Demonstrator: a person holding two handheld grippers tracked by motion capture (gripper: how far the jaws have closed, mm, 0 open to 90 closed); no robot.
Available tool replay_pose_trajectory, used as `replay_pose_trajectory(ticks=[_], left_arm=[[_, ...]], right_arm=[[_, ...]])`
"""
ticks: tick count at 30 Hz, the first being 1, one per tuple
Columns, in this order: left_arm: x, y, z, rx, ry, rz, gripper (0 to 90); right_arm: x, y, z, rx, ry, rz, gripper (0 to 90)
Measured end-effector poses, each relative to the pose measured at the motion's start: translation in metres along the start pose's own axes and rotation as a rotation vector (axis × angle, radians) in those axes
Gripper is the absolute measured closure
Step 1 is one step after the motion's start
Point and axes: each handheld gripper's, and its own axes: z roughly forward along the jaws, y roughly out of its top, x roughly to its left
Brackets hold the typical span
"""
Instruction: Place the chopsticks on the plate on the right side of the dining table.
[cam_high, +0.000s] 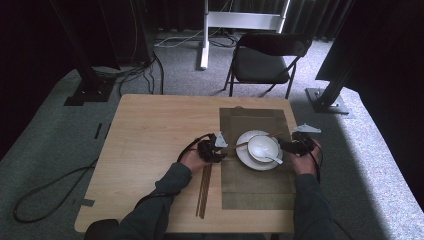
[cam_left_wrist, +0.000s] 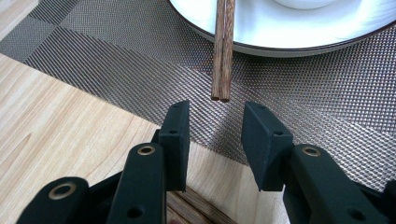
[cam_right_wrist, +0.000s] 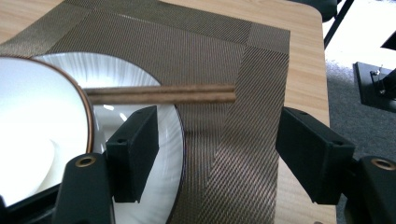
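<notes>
Left gripper view: chopsticks (cam_left_wrist: 221, 51) ends just ahead of left claw (cam_left_wrist: 215, 135), jaws apart, untouched.

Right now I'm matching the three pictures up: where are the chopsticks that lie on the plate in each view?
High view: chopsticks right of centre, slanting behind the bowl.
Left gripper view: chopsticks at top centre, their end pointing at the gap between the jaws.
Right gripper view: chopsticks level across the middle, from the bowl's rim out over the mat.
Shared landmark: the white plate under them.
</notes>
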Motion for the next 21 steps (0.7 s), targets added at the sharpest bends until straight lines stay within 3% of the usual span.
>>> replay_pose_trajectory(ticks=[19, 21], left_arm=[[0.001, -0.003, -0.002, -0.008, 0.016, -0.028, 62.2], [0.001, -0.003, -0.001, -0.007, 0.015, -0.033, 62.0]], right_arm=[[0.004, 0.025, 0.024, 0.039, -0.026, 0.021, 31.1], [0.003, 0.026, 0.027, 0.046, -0.028, 0.040, 31.1]])
